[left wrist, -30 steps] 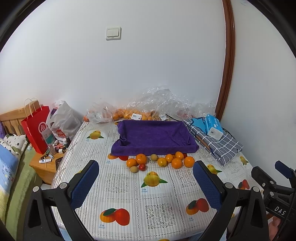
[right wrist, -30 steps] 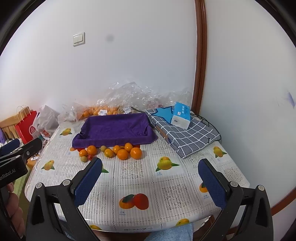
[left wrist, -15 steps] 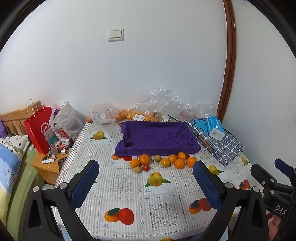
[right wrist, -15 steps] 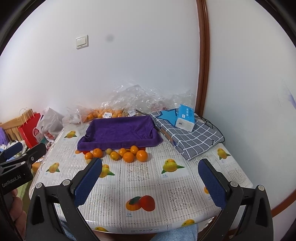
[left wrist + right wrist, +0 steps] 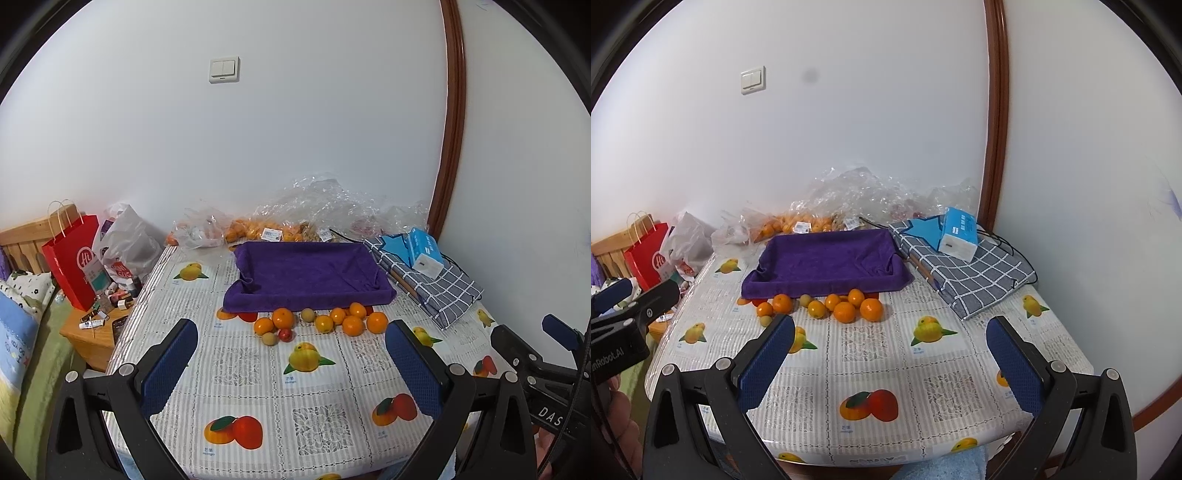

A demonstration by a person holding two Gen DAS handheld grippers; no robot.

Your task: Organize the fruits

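Observation:
Several loose oranges (image 5: 352, 325) (image 5: 845, 311), two small brownish fruits (image 5: 270, 338) and a small red fruit (image 5: 285, 334) lie in a row on the fruit-print tablecloth, just in front of a tray lined with a purple towel (image 5: 306, 275) (image 5: 827, 264). The tray holds nothing. My left gripper (image 5: 291, 363) is open and empty, above the table's near part, well short of the fruit. My right gripper (image 5: 892, 360) is open and empty, also short of the fruit.
Clear plastic bags with more oranges (image 5: 266, 230) lie against the back wall. A checked cloth bag (image 5: 436, 286) with a blue tissue box (image 5: 424, 251) lies right of the tray. A red paper bag (image 5: 70, 266) and a cluttered bedside stand (image 5: 96, 325) are left of the table.
Both grippers have tilted slightly upward and pulled back a little, so the table and fruit sit lower in both views. Both stay open and empty. Nothing on the table has moved.

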